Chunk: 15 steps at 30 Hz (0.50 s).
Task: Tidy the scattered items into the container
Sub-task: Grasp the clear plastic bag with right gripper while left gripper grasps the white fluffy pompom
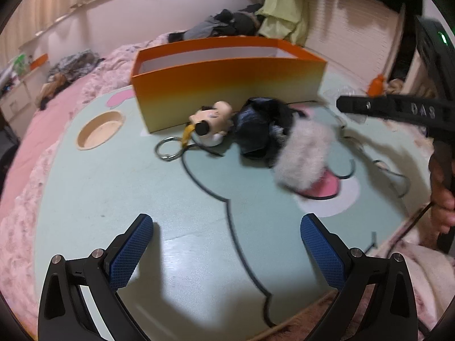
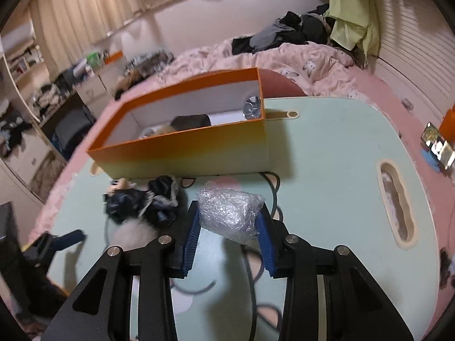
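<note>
The orange box (image 2: 184, 153) stands on the pale green table (image 2: 327, 170) and holds a dark item (image 2: 192, 122) and a shiny round thing (image 2: 251, 108). My right gripper (image 2: 229, 210) is shut on a crumpled wad of clear plastic wrap (image 2: 227, 213), in front of the box's near wall. In front of the box (image 1: 227, 85) lie a beige plush keychain (image 1: 212, 120) with a metal ring (image 1: 167, 147), a dark bundled cloth (image 1: 261, 125) and a white fluffy piece (image 1: 304, 156). My left gripper (image 1: 226, 220) is open above bare tabletop, with nothing between its fingers.
The table sits on a bed with pink bedding (image 2: 298, 56) and a clothes pile (image 2: 298, 31) behind. It has a round recess (image 1: 99, 130) at the left and an oblong slot (image 2: 395, 201) at the right. A phone (image 2: 436, 145) lies beyond the right edge. A hand (image 1: 440, 193) is at the right.
</note>
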{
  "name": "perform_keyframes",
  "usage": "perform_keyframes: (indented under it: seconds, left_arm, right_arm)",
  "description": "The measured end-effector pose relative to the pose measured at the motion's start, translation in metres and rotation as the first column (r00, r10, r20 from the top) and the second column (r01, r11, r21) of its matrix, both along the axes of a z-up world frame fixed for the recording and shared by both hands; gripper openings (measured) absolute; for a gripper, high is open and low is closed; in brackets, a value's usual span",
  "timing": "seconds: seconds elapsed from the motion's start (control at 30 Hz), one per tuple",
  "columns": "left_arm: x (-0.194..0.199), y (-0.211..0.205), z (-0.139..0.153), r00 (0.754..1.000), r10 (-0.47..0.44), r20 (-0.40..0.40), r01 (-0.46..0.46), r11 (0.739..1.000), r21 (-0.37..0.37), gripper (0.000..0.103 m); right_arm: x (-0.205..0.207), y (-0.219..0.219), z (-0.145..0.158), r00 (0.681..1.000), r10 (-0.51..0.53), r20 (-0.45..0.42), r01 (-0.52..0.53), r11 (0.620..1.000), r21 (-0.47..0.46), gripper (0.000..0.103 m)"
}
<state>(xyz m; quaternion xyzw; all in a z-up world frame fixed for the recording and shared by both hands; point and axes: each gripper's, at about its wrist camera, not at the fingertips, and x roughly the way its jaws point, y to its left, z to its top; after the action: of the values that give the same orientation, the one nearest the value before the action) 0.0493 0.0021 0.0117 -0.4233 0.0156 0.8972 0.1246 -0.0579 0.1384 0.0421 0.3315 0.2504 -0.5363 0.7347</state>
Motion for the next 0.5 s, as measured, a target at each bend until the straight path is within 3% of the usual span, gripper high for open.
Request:
perform_keyframes:
  seconds: [0.07,0.17,0.27,0.33,0.4,0.5]
  left_arm:
    - [0.001,0.000,0.005,1.000,-0.018,-0.012,0.018,0.999,0.042,0.096]
    - [-0.001,0.005,0.012,0.997,-0.067,-0.030,0.068,0.997,0.042,0.082]
    - [-0.008,0.016,0.020,0.990,-0.129,-0.054,0.132,0.989,0.059,0.078]
    - [-0.015,0.024,0.022,0.986,-0.161,-0.044,0.163,0.984,0.065,0.072]
    - [-0.021,0.031,0.023,0.982,-0.187,-0.019,0.188,0.979,0.081,0.060]
    - [-0.029,0.041,0.021,0.980,-0.199,-0.003,0.198,0.976,0.095,0.056]
  right_arm:
    - [-0.005,0.011,0.001,1.000,0.002,0.026,-0.002,1.000,-0.009,0.039]
    - [-0.006,0.026,0.002,0.999,-0.002,0.041,0.003,1.000,-0.019,0.039]
    - [-0.005,0.033,-0.001,0.999,-0.003,0.049,0.004,1.000,-0.017,0.039]
    - [-0.004,0.034,-0.003,0.999,-0.001,0.053,0.002,1.000,-0.016,0.039]
    - [-0.003,0.034,-0.003,0.999,0.000,0.052,0.000,1.000,-0.016,0.039]
    - [-0.003,0.032,-0.003,0.998,-0.002,0.057,0.003,1.000,-0.017,0.039]
